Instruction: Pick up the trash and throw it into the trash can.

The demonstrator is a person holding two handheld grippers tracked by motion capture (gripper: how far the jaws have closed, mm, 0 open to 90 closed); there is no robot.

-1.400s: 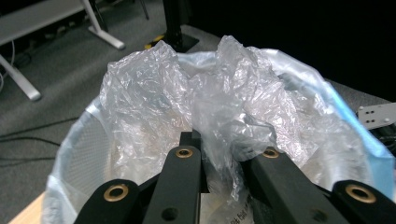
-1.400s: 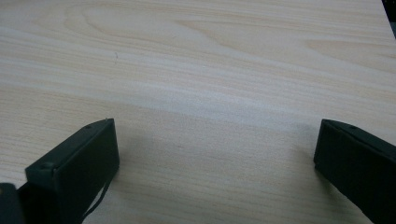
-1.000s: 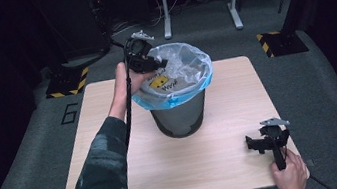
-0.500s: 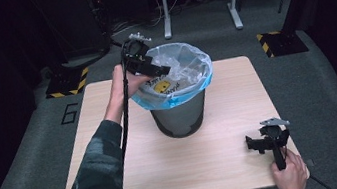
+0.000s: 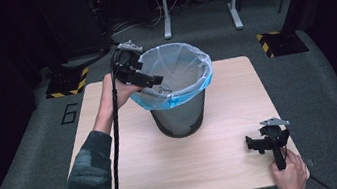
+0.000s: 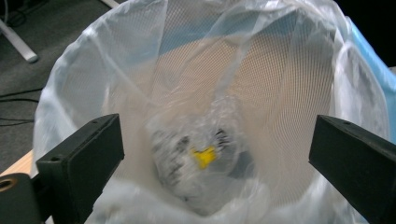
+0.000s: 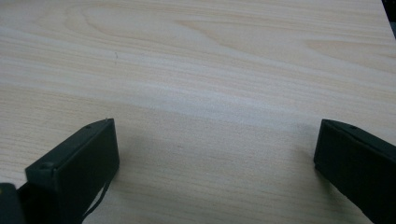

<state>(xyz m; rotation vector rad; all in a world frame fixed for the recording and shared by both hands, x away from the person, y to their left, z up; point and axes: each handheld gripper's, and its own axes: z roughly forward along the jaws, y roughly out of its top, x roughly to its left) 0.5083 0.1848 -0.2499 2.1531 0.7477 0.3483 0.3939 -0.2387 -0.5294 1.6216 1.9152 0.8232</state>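
Wrapper [image 6: 198, 161] at bin [image 5: 180, 118] bottom, below left claw [image 6: 210, 154]; claw just opened wide, empty.

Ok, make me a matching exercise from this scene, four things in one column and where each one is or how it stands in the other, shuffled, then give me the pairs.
Things:
1. left gripper
2. right gripper
3. clear crumpled wrapper with a yellow patch
4. black mesh bin with a clear and blue liner

Places or states:
A. lying at the bottom inside the liner
B. open, low over bare wood at the near right corner
C. standing upright mid-table
D. open, over the bin's rim

Pairs: 1-D, 2-B, 3-A, 4-C
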